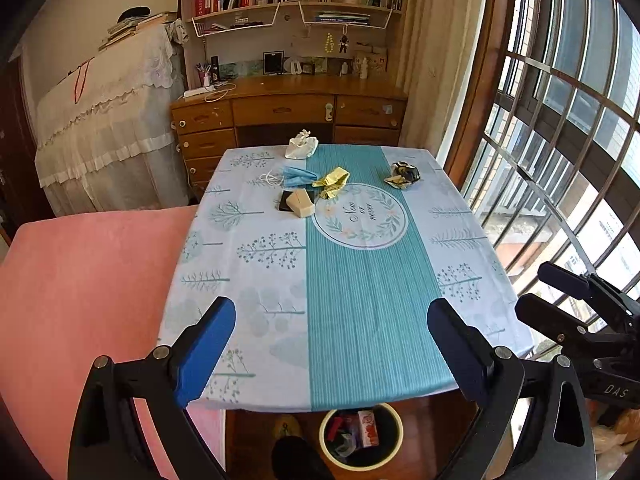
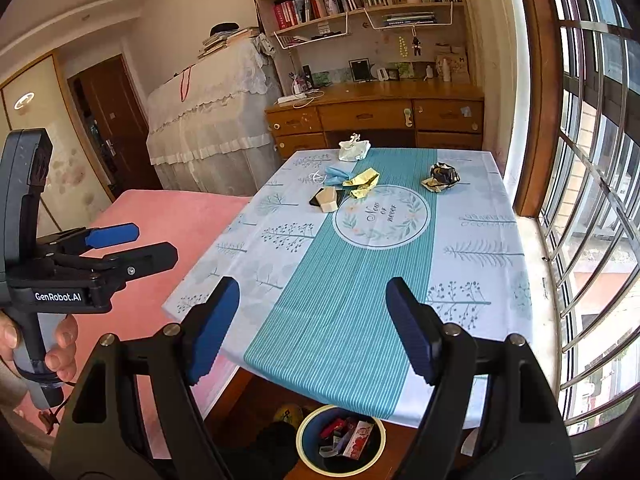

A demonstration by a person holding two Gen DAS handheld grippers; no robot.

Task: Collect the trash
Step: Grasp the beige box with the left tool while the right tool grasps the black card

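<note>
Legible markings: 3 items.
My left gripper (image 2: pixel 154 246) carries "GenRobot.AI" in white on its black body; my right gripper (image 1: pixel 560 292) shows "DAS" on its body; the tablecloth (image 1: pixel 360 280) medallion reads "Now or never". Book spines are illegible.

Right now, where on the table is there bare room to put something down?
The near half of the tablecloth, from the round emblem to the edge above the bin, is bare. The far end is crowded: white bag, blue mask, yellow wrapper, beige box, dark wrapper.
</note>
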